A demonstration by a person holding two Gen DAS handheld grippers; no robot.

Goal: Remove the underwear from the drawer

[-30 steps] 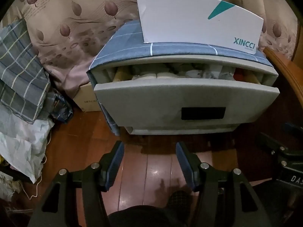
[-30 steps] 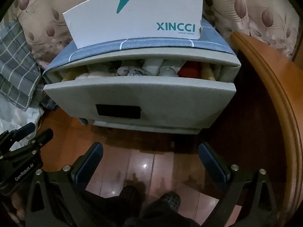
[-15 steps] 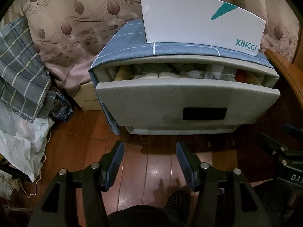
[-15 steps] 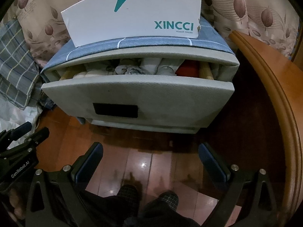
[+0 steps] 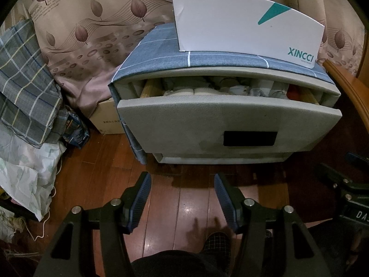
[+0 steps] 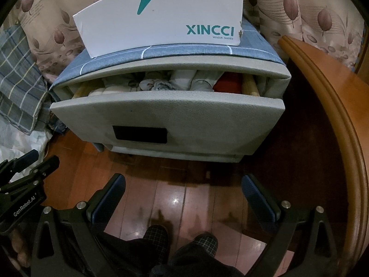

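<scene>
A grey bedside cabinet has its top drawer [image 5: 228, 124] [image 6: 166, 120] pulled partly out. Folded underwear [image 5: 233, 90] [image 6: 159, 84] fills it, mostly pale pieces, with a red one [image 6: 229, 82] at the right end. My left gripper [image 5: 182, 182] hangs open over the wooden floor in front of the drawer, nothing between its fingers. My right gripper [image 6: 183, 184] is also open and empty, a little short of the drawer front. Each gripper shows at the edge of the other's view.
A white XINCCI shoe box [image 5: 246, 27] [image 6: 161, 20] stands on the blue cloth over the cabinet. Plaid fabric and bags [image 5: 25, 87] pile up at the left. A wooden bed frame [image 6: 334, 120] curves along the right. A person's slippered feet [image 6: 182, 242] are below.
</scene>
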